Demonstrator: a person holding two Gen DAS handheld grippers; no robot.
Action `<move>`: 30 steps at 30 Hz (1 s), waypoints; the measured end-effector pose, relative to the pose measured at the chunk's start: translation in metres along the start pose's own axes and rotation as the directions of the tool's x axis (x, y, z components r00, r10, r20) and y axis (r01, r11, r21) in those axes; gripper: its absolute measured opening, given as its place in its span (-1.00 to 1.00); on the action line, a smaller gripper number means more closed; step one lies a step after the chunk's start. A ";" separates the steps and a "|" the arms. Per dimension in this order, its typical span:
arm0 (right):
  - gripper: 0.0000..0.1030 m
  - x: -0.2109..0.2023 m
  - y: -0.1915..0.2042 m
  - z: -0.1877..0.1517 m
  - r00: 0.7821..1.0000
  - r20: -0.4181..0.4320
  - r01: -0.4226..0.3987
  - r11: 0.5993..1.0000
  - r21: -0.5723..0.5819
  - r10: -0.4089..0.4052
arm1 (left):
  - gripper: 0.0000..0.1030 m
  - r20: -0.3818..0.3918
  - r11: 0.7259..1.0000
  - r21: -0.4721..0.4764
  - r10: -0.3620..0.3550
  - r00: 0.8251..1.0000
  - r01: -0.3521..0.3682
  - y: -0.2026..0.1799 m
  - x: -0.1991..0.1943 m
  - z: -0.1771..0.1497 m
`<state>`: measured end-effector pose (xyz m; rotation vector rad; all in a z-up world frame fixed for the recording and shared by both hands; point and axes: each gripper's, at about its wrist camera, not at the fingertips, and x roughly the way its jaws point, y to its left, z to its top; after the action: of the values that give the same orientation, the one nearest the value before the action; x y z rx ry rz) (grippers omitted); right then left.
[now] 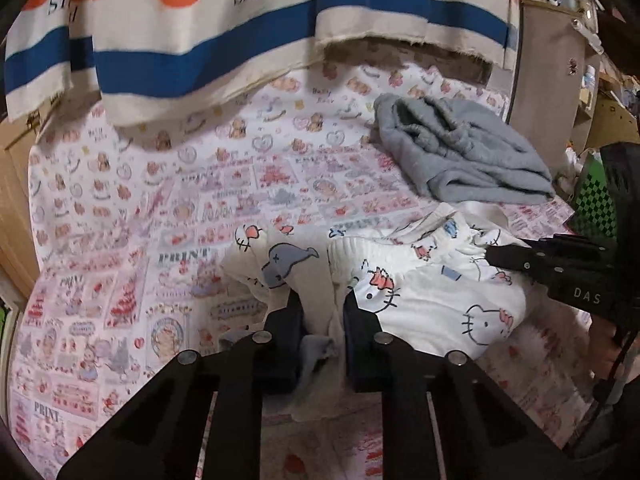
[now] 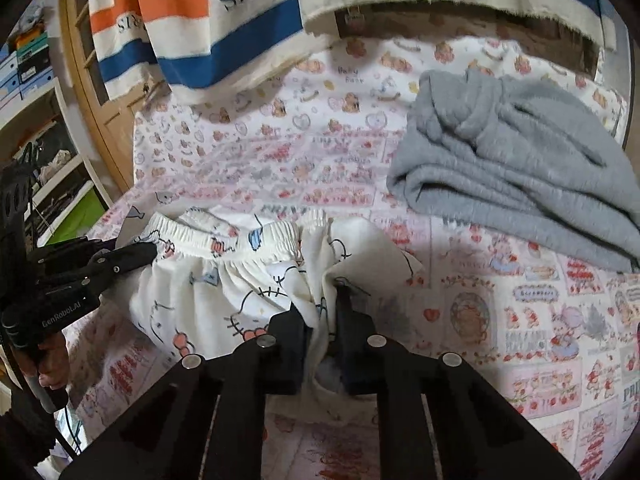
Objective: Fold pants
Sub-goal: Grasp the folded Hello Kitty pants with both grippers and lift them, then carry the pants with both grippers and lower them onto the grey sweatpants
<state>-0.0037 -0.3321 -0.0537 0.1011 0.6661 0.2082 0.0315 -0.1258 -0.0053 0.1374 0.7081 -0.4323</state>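
Observation:
White pants [image 1: 432, 292] with a cartoon cat print lie bunched on the patterned bedsheet [image 1: 140, 220]. My left gripper [image 1: 318, 304] is shut on a fold of the pants near their left end, and cloth fills the gap between its fingers. In the right wrist view the elastic waistband [image 2: 240, 232] faces away from me. There my right gripper [image 2: 324, 300] is shut on a pinch of the pants [image 2: 224, 280] at their right side. Each gripper shows in the other's view: the right gripper [image 1: 490, 256] at the right edge, the left gripper [image 2: 150, 250] at the left, against the waistband.
A crumpled grey garment [image 2: 520, 168] lies on the sheet at the back right. A striped orange, blue and cream cloth [image 1: 200, 40] hangs over the far edge. Shelves with boxes [image 2: 40, 120] stand to the left, and a cardboard panel [image 1: 548, 80] to the right.

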 end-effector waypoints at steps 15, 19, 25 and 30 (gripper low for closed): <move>-0.75 -0.096 -0.033 0.089 0.937 0.295 0.200 0.980 -0.020 -0.186 | -0.69 0.243 0.994 0.102 -0.067 0.968 0.044 -0.057 -0.025 0.116; -0.75 -0.111 -0.067 0.128 0.905 0.329 0.274 0.961 0.036 -0.270 | -0.68 0.299 0.991 0.122 -0.097 0.949 0.063 -0.081 -0.007 0.163; -0.75 -0.111 -0.134 0.154 0.855 0.344 0.358 0.921 0.153 -0.389 | -0.67 0.324 0.983 0.147 -0.155 0.933 0.112 -0.127 0.050 0.214; -0.75 -0.087 -0.185 0.151 0.844 0.287 0.400 0.888 0.225 -0.453 | -0.66 0.281 0.978 0.167 -0.169 0.945 0.125 -0.157 0.104 0.224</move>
<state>0.0532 -0.5357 0.0873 0.1317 0.3498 -0.2938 0.1683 -0.3623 0.0990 0.1555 0.3936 -0.6350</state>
